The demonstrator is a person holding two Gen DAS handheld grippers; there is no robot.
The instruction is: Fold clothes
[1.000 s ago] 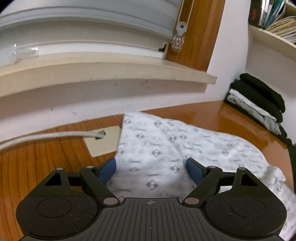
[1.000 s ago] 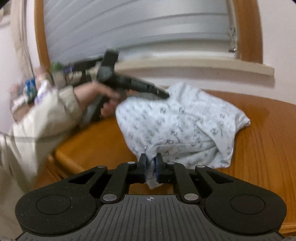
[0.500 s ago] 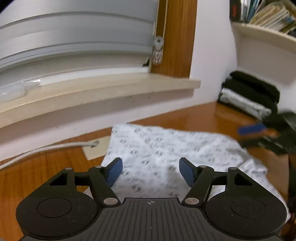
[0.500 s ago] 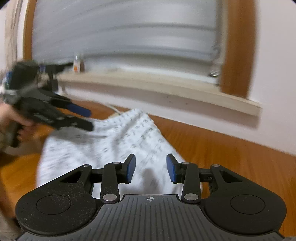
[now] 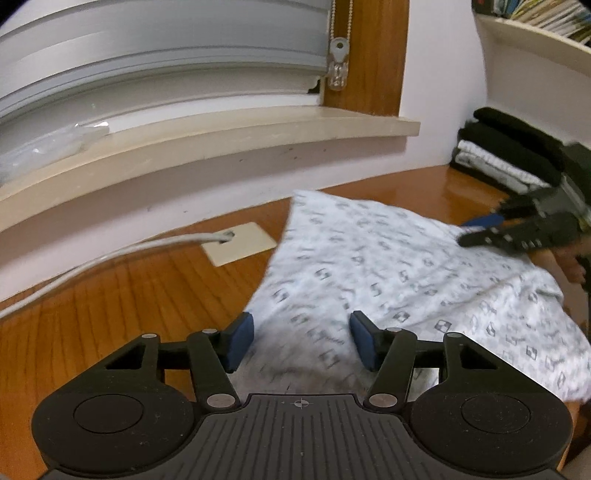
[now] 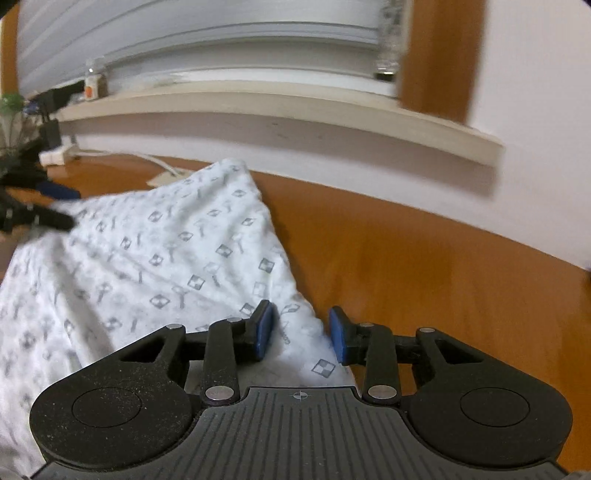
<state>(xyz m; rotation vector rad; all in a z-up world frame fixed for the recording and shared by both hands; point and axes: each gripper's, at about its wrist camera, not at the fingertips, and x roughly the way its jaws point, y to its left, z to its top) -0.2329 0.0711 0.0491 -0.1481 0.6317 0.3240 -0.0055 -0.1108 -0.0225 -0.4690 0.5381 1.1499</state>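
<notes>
A white garment with a grey diamond print lies folded on the wooden table; it also shows in the right wrist view. My left gripper is open, over the garment's near left edge. My right gripper is open, straddling the garment's near right edge. The right gripper shows at the right of the left wrist view. The left gripper shows at the left edge of the right wrist view.
A stack of folded black and white clothes stands at the back right by the wall. A grey cable runs to a beige plate on the table. A window sill runs along the back. A shelf with books hangs above.
My right gripper let go of the garment's corner and opened. The garment settled flat on the table. My left gripper drew back to the left, staying open.
</notes>
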